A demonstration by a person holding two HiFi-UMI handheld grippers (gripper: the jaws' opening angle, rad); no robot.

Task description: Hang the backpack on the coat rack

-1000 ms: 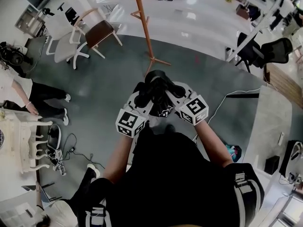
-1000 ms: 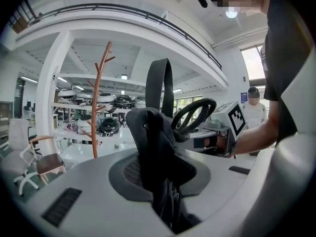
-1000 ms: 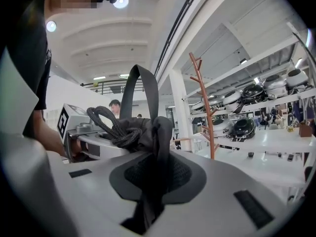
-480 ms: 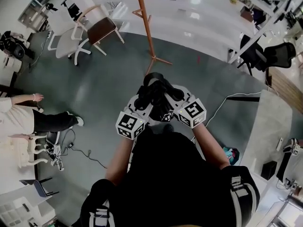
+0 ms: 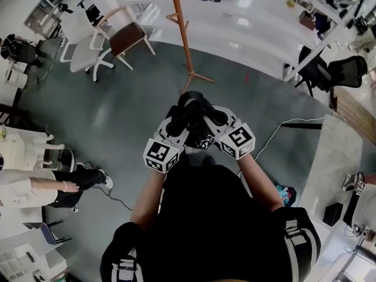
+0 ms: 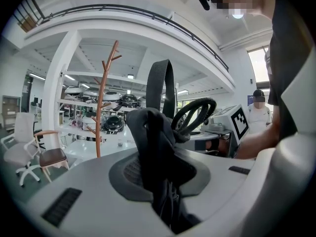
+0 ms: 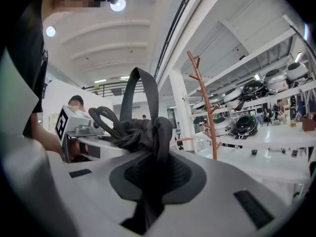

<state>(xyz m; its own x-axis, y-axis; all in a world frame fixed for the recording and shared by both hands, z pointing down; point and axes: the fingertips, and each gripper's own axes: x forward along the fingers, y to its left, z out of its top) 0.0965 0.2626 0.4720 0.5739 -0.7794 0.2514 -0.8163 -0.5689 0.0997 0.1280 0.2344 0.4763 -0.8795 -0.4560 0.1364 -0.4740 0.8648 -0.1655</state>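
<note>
I hold the backpack (image 5: 192, 115) up in front of my chest, each claw pinching a fold of its dark top fabric. My left claw (image 6: 155, 177) is clamped on one side and my right claw (image 7: 150, 181) on the other, the two close together. Gripped this way, the flat carry loop (image 6: 160, 83) stands upright and free between them, which I judge is the part meant to go over a peg. The coat rack (image 5: 182, 34) stands on the floor ahead, well apart from the bag, so nothing is hung yet.
</note>
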